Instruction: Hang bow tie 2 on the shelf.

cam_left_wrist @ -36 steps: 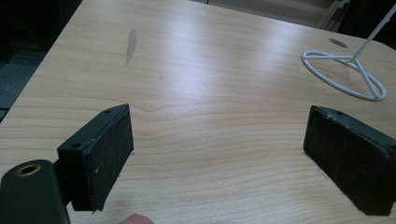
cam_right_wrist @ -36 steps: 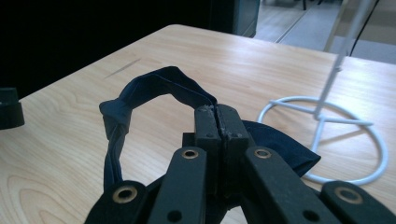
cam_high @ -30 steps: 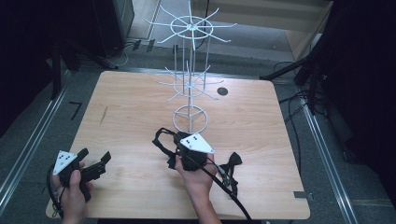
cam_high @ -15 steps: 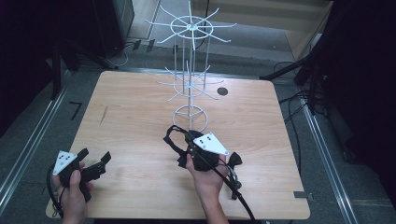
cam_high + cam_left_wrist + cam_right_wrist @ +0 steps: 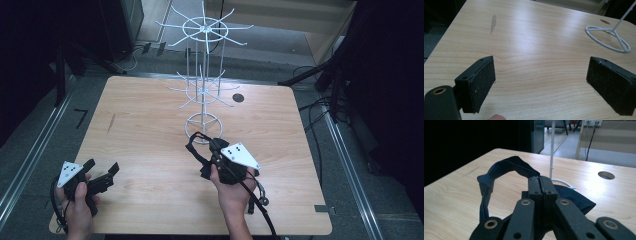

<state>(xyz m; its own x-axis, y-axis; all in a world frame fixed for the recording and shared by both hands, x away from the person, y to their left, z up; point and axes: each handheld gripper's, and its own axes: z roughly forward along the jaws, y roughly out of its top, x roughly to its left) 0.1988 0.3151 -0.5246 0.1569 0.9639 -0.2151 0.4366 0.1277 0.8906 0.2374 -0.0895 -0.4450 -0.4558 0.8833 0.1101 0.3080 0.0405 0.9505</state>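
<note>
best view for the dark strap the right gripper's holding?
Right gripper view: the strap arcs up as a knotted loop pinched between the shut fingers. High view shows it small and dark near the rack's base ring. Left gripper view looks at table and ring instead.

Light falls from above onto the wooden table [image 5: 150, 125], and a pale glare lies across its surface in the left gripper view. The surroundings at both sides stay very dark. The high view is soft and slightly grainy, and in the right gripper view the near jaws look blurred.
</note>
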